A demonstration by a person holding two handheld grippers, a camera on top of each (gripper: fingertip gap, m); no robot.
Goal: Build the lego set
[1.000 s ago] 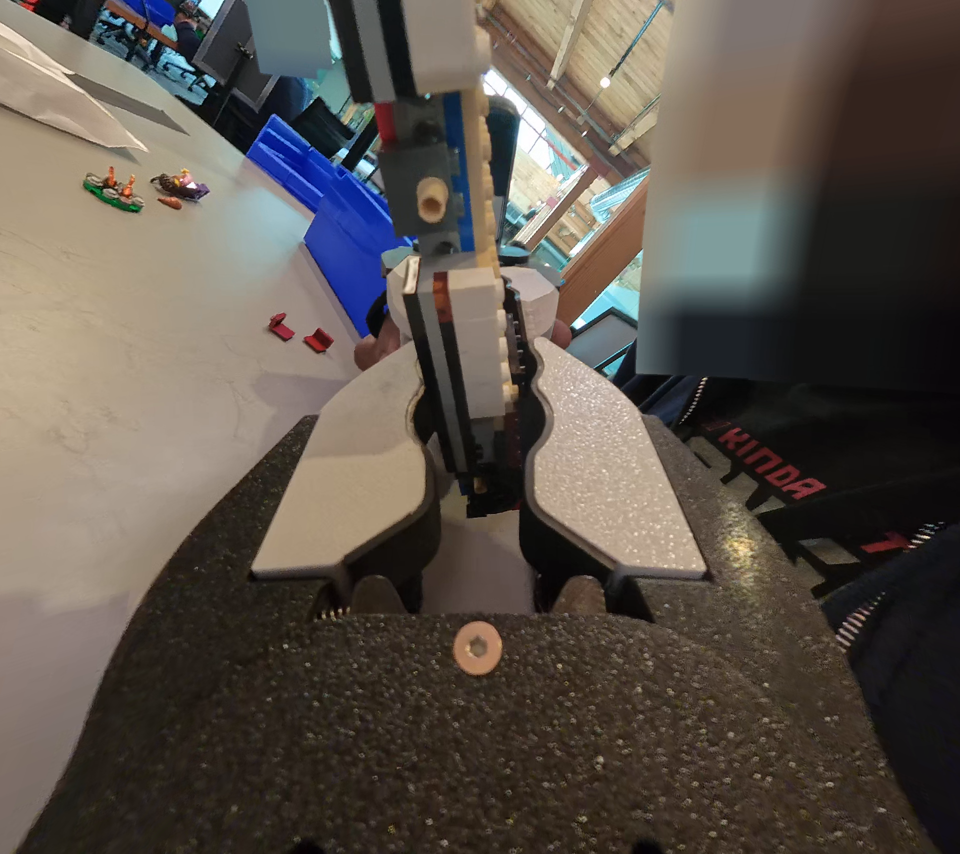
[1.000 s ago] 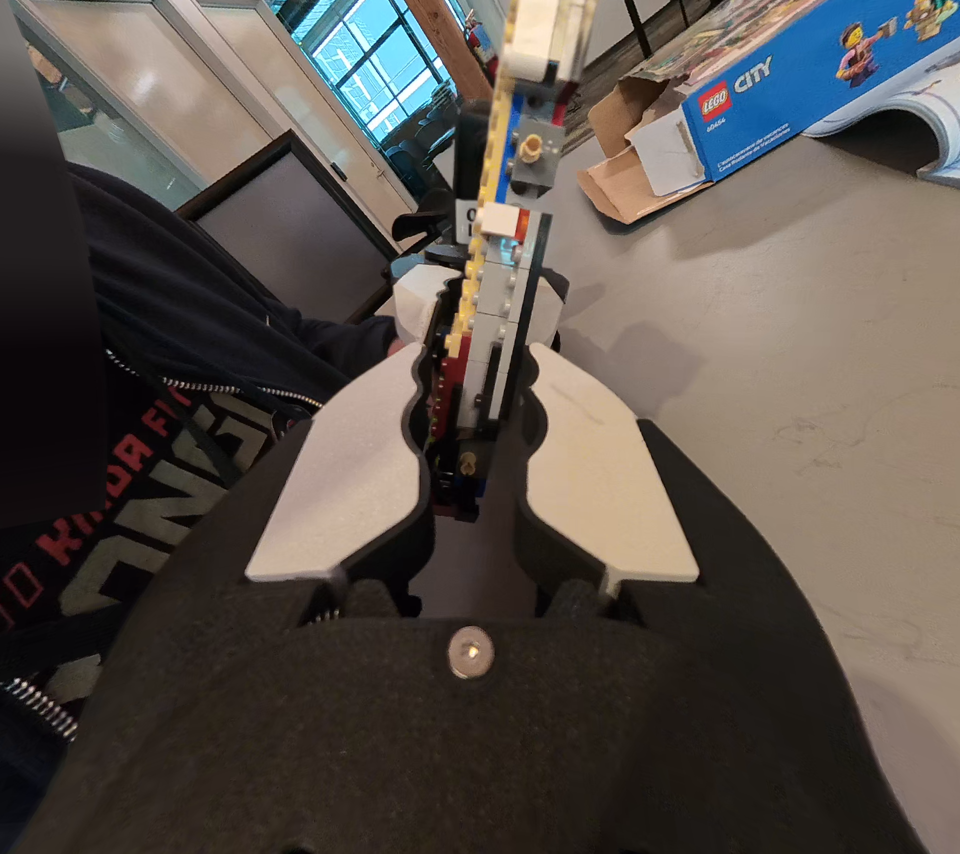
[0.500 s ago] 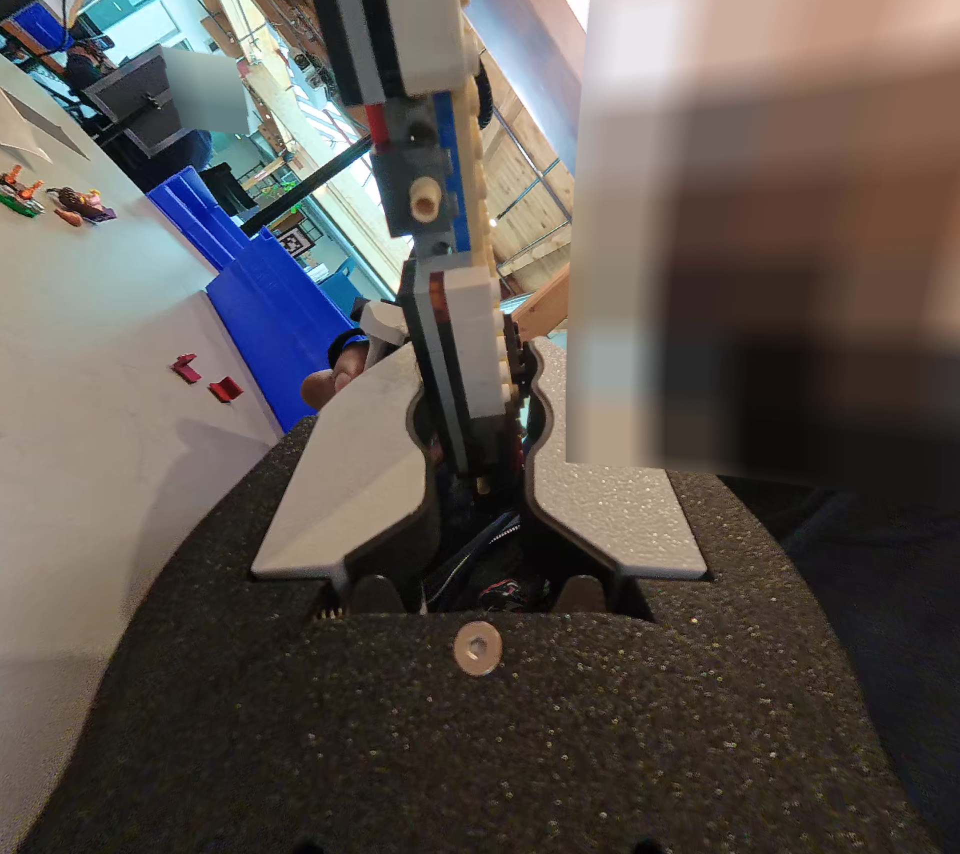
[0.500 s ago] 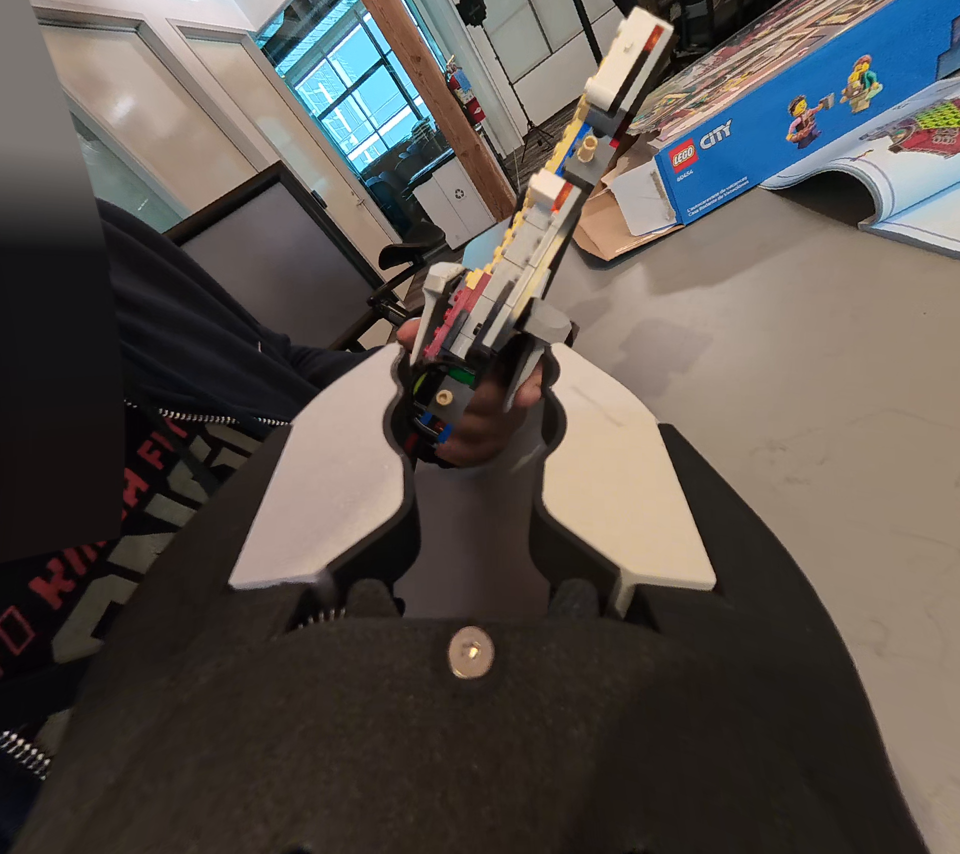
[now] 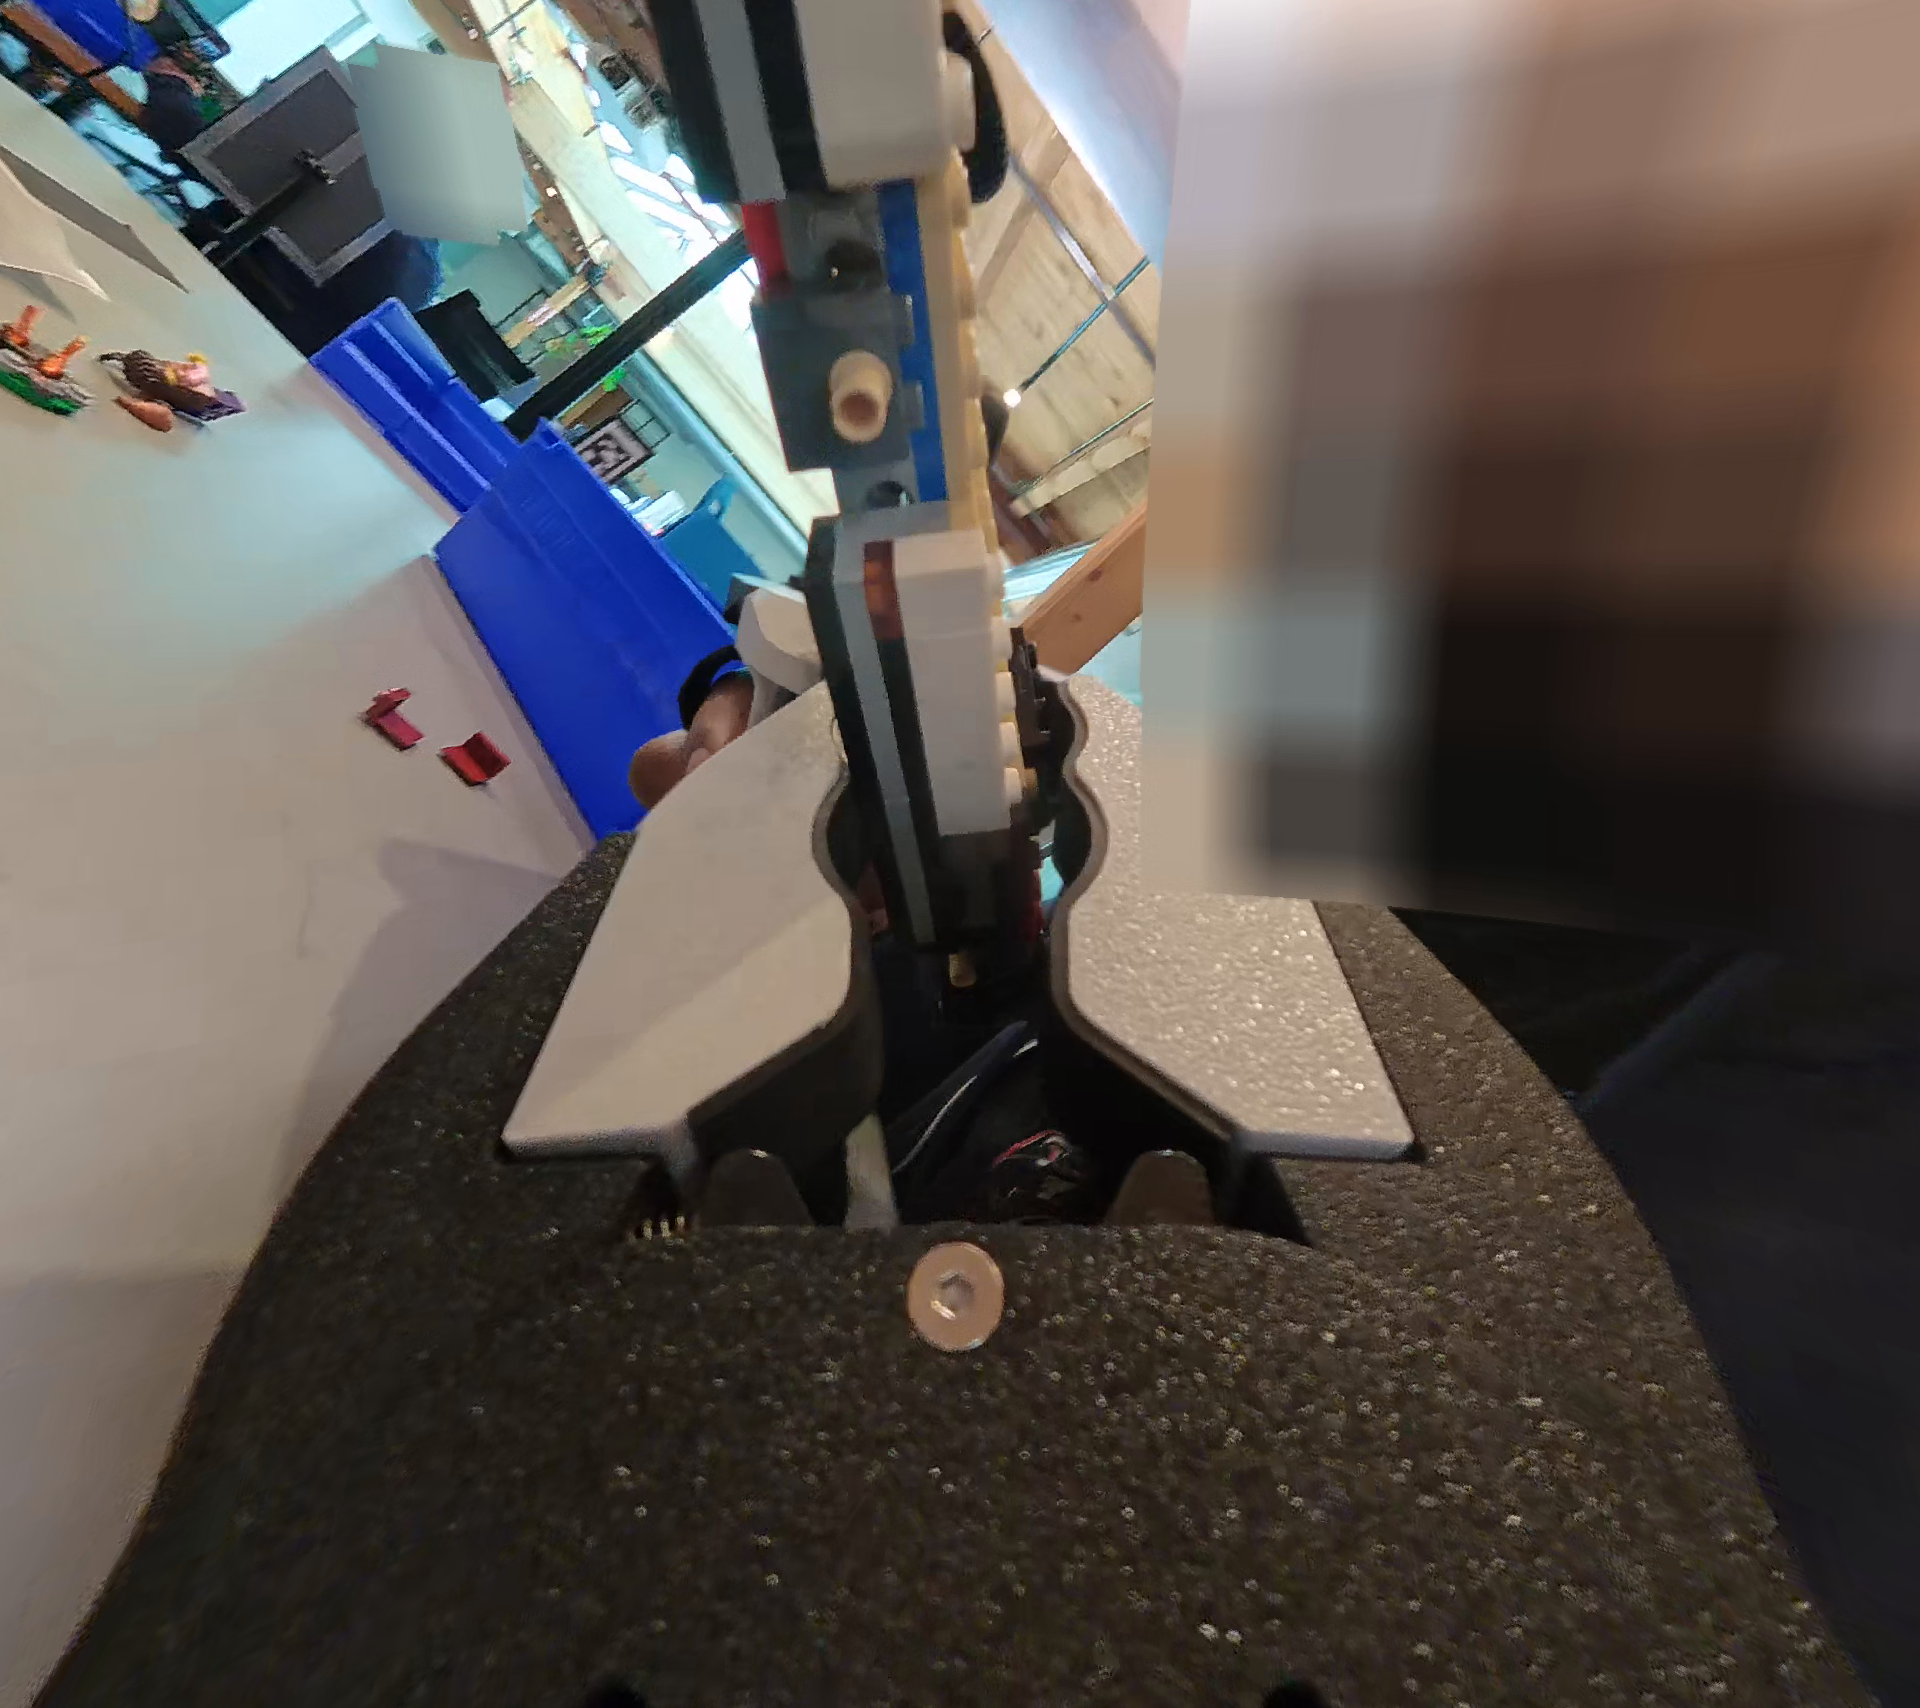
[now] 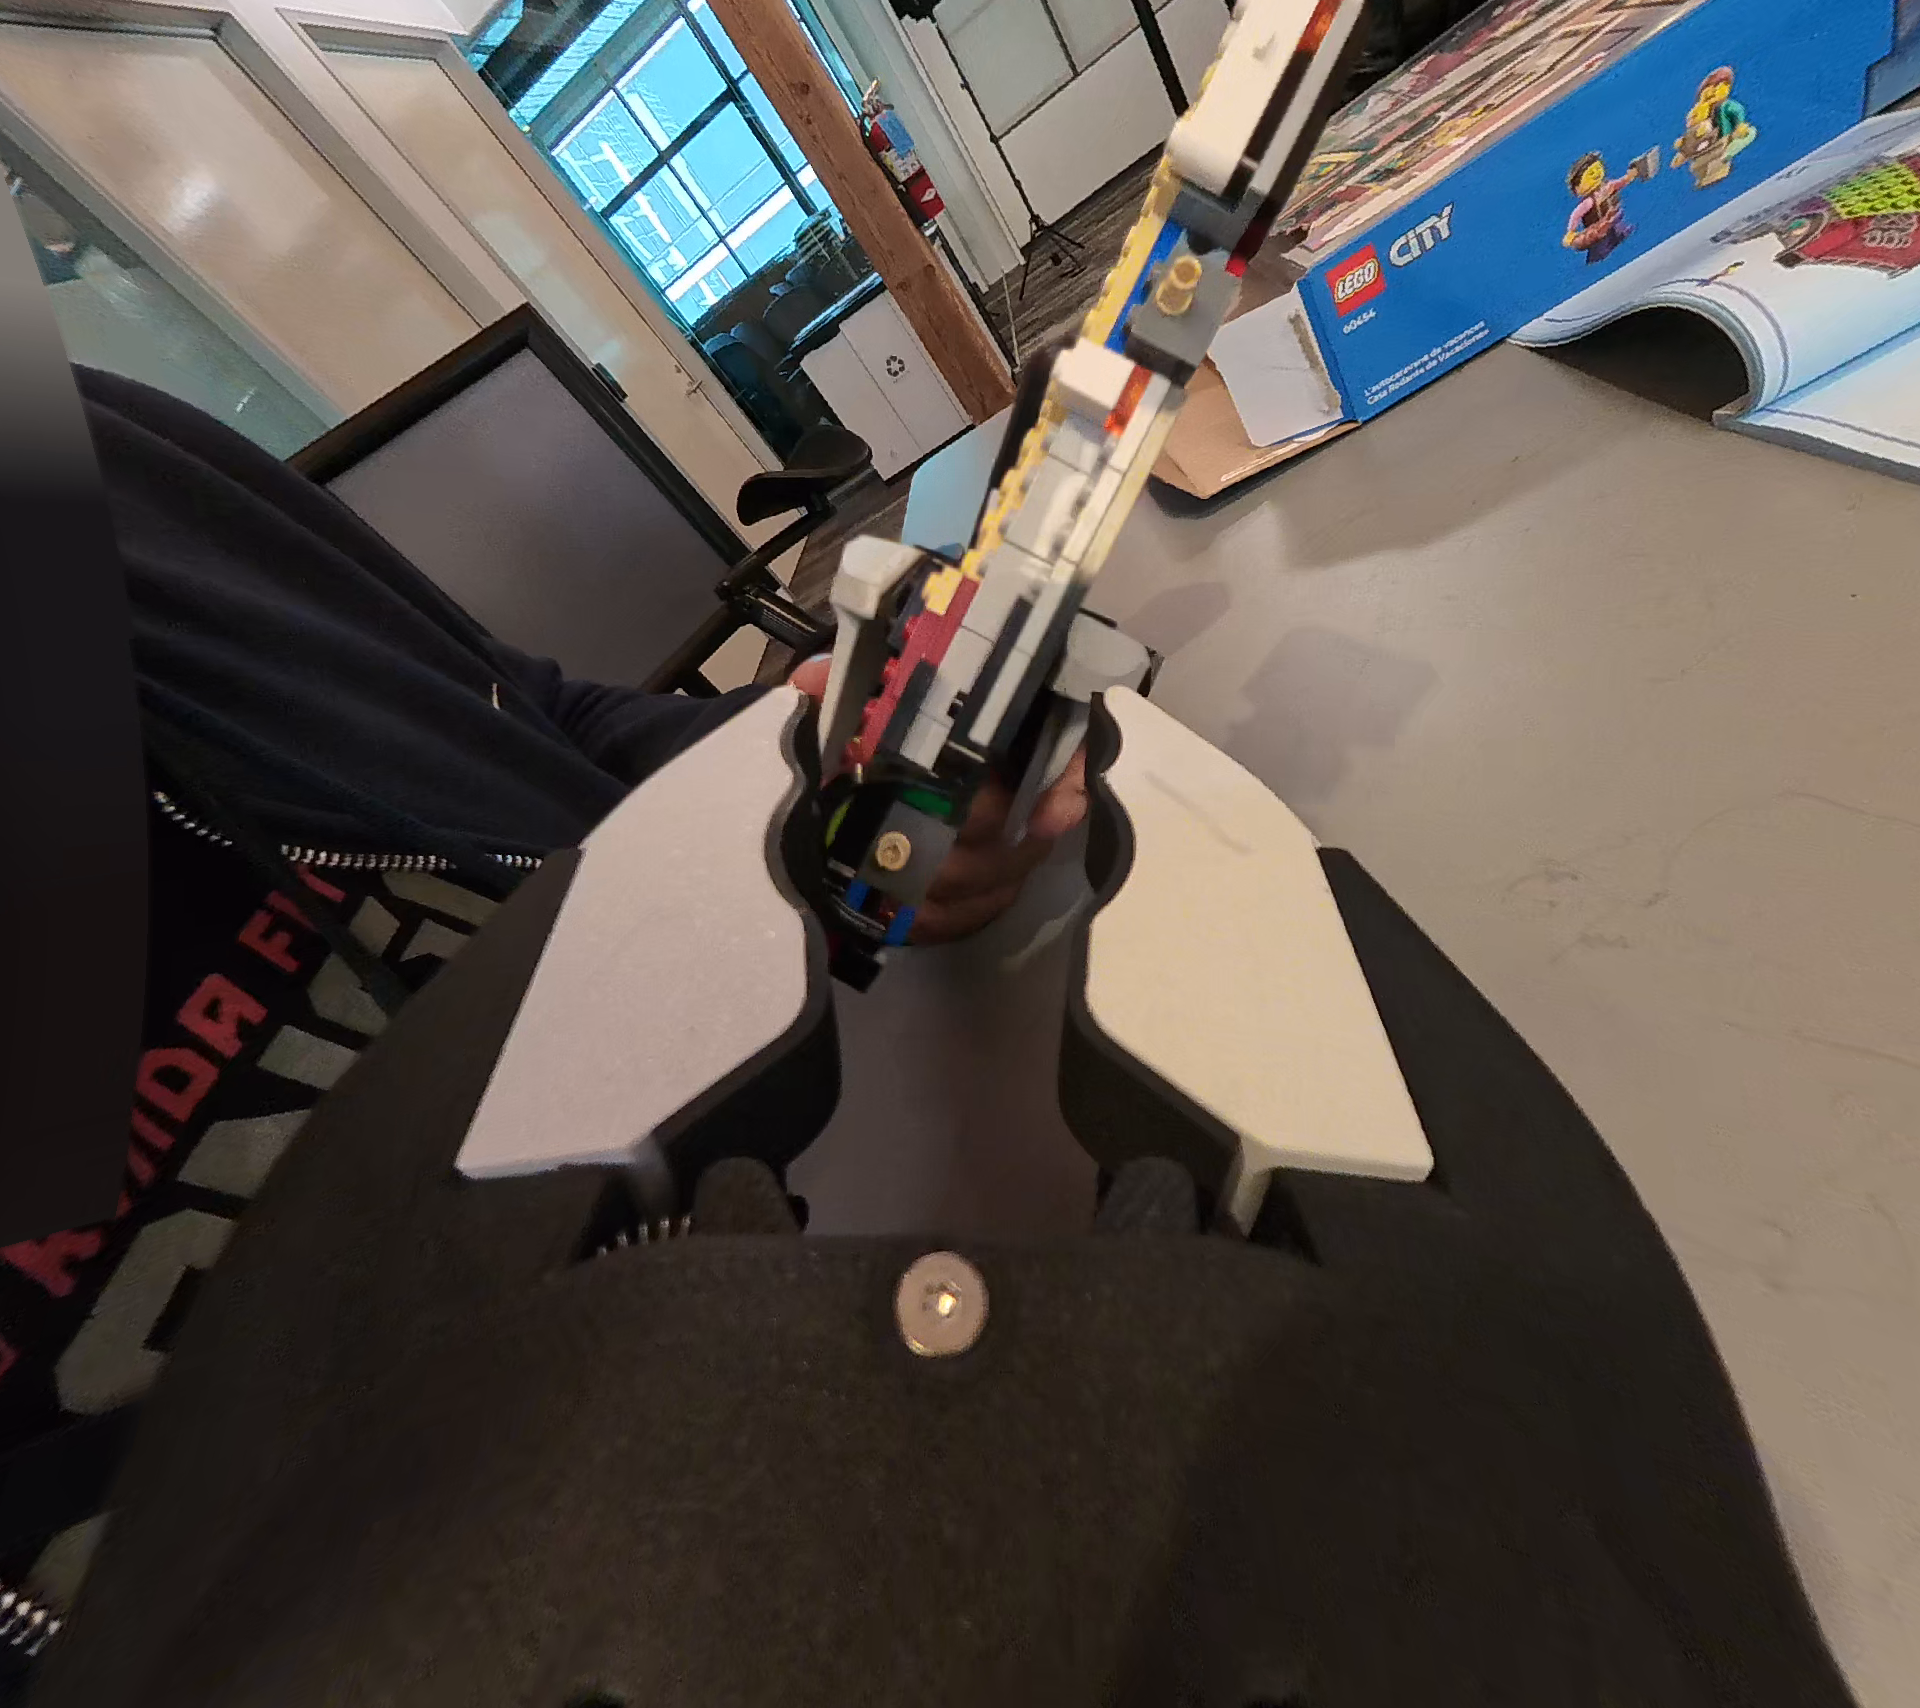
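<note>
My left gripper (image 5: 940,723) is shut on the lower end of a long brick model (image 5: 914,640) of white, grey, black, blue and tan bricks, and holds it upright above the table. In the right wrist view the same model (image 6: 1049,536) leans up to the right, gripped by the left gripper's grey fingertips (image 6: 862,619). My right gripper (image 6: 951,723) is open. Its pads (image 6: 727,827) stand on either side of the model's base with a gap and do not press on it. A person's hand (image 6: 997,858) shows behind the base.
Two small red pieces (image 5: 431,733) and small brick figures (image 5: 125,391) lie on the grey table (image 5: 208,619), with blue bins (image 5: 561,578) beyond. A blue toy box (image 6: 1558,204), an open booklet (image 6: 1818,287) and torn cardboard (image 6: 1236,432) lie at the right. A person's dark jacket (image 6: 312,723) is at the left.
My right gripper opened and let go of the model, which it gripped a second ago. My left gripper kept its hold and tipped upward, so the model now leans in the right view.
</note>
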